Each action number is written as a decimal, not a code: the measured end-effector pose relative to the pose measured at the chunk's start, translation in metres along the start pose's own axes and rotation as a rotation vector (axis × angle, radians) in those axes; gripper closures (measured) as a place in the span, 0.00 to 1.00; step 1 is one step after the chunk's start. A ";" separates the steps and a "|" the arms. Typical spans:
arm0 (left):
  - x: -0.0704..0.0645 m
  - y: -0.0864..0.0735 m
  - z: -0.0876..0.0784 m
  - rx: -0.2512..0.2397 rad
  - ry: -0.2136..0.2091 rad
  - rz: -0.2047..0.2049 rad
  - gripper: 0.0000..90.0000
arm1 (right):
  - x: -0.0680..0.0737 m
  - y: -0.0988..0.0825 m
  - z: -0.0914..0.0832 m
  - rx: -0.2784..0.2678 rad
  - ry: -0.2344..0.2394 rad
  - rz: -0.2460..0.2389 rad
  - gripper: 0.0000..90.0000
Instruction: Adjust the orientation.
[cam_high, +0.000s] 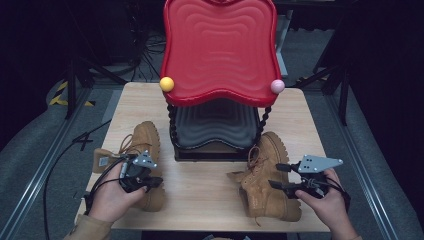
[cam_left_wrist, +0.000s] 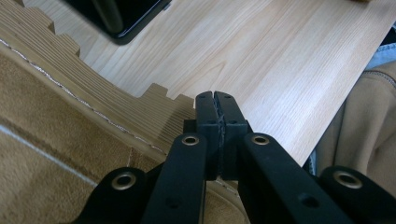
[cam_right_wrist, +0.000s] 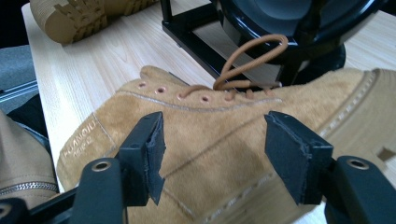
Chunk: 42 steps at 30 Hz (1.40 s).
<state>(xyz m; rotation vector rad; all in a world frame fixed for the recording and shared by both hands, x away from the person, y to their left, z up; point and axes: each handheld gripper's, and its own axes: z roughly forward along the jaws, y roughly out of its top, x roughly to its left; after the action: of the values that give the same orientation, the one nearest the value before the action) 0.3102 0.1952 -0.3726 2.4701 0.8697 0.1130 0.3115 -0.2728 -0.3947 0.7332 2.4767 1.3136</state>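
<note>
Both grippers sit low: left gripper jaws pressed together, empty, beside the left boot; right gripper gapes wide at the right boot. 2 boots lie on the wooden table before a red rack.

lab: dark drapes, floor cables, rails.

A red tray, cut off at the picture's top edge, hides the back of the table and most of the black tray beneath it. The left gripper and its hand cover the middle of the left boot. Small lettering on the right boot, near its heel, is too blurred to read.
</note>
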 end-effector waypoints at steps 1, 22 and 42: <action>-0.002 0.003 0.002 0.008 0.008 0.005 1.00 | 0.000 -0.001 -0.001 -0.002 -0.003 0.002 0.43; -0.003 0.019 -0.029 -0.471 -0.128 -0.031 0.77 | 0.003 -0.015 -0.018 -0.001 -0.047 0.033 0.43; 0.042 -0.023 -0.069 -0.599 0.150 -0.203 0.46 | 0.001 -0.013 -0.014 -0.003 -0.042 0.028 0.42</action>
<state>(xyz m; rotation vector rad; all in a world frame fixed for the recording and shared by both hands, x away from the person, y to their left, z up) 0.3141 0.2666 -0.3286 1.8252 0.9740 0.4251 0.3007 -0.2885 -0.3980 0.7894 2.4399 1.2978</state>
